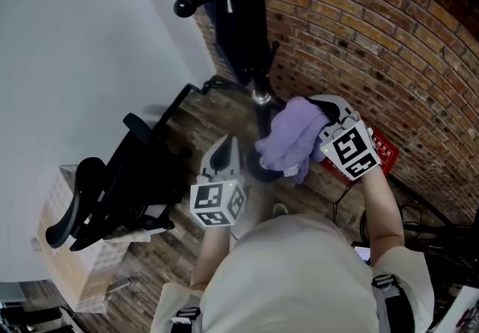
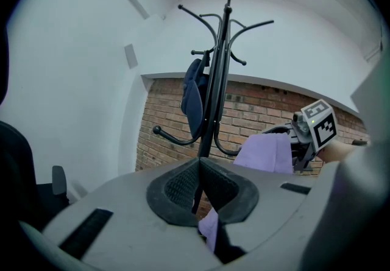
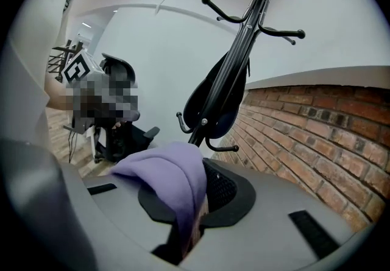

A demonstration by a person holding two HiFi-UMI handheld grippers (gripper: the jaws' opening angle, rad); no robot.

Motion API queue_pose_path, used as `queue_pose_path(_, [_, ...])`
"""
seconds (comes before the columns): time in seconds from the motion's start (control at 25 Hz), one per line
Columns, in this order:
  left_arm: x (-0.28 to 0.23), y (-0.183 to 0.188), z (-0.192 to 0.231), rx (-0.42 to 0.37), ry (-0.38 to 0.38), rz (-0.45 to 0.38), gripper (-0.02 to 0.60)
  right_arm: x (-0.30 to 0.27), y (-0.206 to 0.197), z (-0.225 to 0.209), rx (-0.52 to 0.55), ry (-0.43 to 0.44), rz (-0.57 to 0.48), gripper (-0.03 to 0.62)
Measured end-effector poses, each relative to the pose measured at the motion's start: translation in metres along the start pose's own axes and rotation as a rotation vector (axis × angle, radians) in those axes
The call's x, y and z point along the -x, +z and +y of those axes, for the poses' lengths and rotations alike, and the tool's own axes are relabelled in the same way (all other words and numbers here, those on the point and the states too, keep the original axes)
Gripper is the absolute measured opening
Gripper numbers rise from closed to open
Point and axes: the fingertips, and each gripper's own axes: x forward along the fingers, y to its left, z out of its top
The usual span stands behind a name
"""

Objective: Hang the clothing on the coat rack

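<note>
A black coat rack stands in the corner with a dark blue garment hanging on it. My right gripper is shut on a bunched purple garment, held just right of the pole, low down. In the right gripper view the purple garment drapes over the jaws, and the coat rack rises ahead. My left gripper sits left of the pole, jaws together, apart from the cloth. In the left gripper view the left gripper points at the coat rack; the purple garment hangs at right.
A brick wall runs behind and to the right of the rack, with a white wall on the left. A black office chair and a cardboard box stand at left. A red crate and cables lie at right.
</note>
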Motion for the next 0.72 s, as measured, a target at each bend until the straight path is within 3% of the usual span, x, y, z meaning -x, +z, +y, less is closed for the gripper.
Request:
queue_pose_path(0.44, [0.001, 0.003, 0.010, 0.006, 0.043, -0.009, 0.005, -0.036, 0.038, -0.008, 0.139, 0.034, -0.054, 0.025])
queue_pose_path(0.72, [0.000, 0.005, 0.013, 0.008, 0.065, -0.015, 0.005, -0.057, 0.041, -0.021, 0.100, 0.084, -0.064, 0.025])
